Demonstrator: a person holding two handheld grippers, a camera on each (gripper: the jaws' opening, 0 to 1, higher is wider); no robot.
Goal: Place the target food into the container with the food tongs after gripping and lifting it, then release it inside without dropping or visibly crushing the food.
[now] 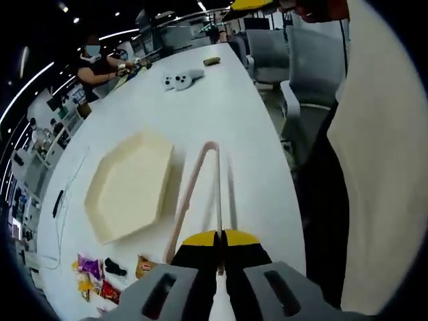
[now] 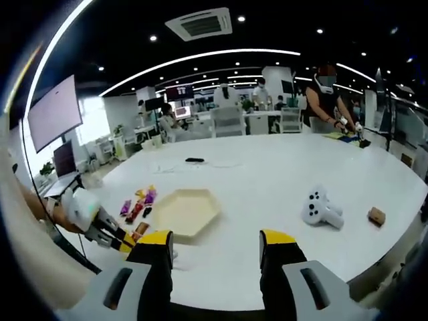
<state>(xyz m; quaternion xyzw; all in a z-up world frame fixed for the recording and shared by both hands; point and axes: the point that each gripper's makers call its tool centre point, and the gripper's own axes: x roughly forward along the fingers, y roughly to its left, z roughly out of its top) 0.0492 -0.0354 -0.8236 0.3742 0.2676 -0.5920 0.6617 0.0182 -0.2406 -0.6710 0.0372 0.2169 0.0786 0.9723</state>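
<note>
Left claw (image 1: pixel 219 249) grips pink tongs (image 1: pixel 200 194); snack wrappers' (image 1: pixel 100 274) print is unreadable.

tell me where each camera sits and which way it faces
Left gripper view: rides the left gripper, looking down at the table; its jaws are shut on the tongs beside the tray.
Right gripper view: rides the right gripper, jaws open, facing level across the table; left gripper at left.
Shared: tray, snacks, controller.

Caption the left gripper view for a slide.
Left tool shut on pink food tongs beside an empty hexagonal tray on a white table.
</note>
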